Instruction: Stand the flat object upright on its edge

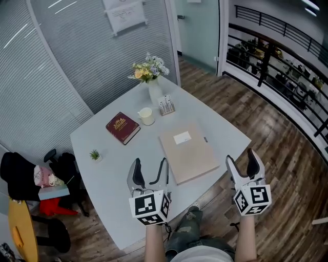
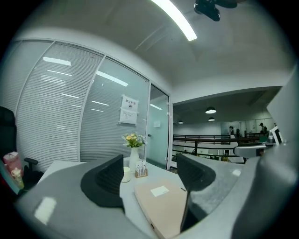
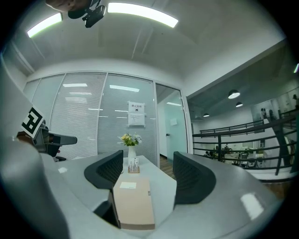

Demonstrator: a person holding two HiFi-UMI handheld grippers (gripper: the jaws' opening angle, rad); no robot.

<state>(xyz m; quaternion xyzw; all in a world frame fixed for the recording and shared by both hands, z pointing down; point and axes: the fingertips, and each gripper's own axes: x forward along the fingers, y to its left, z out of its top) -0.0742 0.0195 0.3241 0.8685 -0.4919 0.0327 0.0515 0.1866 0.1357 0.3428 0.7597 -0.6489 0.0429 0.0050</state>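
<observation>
Left hand-held gripper [image 1: 150, 164], right hand-held gripper [image 1: 241, 156] wide, empty; beige folder [image 1: 188, 152] flat, partly behind jaws.

Grey left gripper [image 1: 150, 165], right gripper [image 1: 241, 157]; trousers [image 1: 187, 230] seem camouflage.

Nothing can be read: the wall notice [image 1: 124, 15], upper middle, the gold stamp [image 1: 119, 123] on the red book [image 1: 129, 131] and the white label [image 1: 182, 137] on the beige folder [image 1: 193, 157] are too small.
</observation>
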